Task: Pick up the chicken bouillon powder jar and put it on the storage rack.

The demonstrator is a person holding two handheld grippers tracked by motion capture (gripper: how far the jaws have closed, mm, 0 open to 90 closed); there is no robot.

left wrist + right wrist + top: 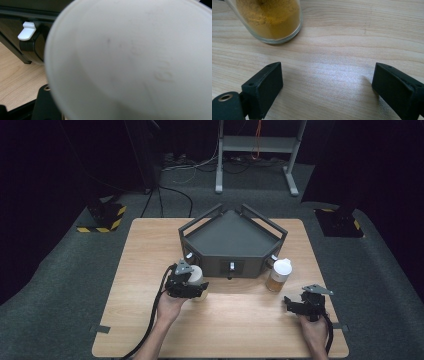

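The white lid [130,60] of a jar sits right against the left gripper's camera, blurred. In the high view, the left tool [186,287] is at 7 o'clock from the dark tray [232,237], wrapped around that white-capped jar [196,276]; it appears closed on it, though the jaws themselves are hidden. The right tool [327,85] rests low over the surface [352,37] with its jaws spread wide and empty, a second jar of yellow-brown powder [270,18] at its 11 o'clock. To do the move well, I judge the left hand should keep the jar upright, lift clear of the tray's wall, and avoid the white latch [27,31].
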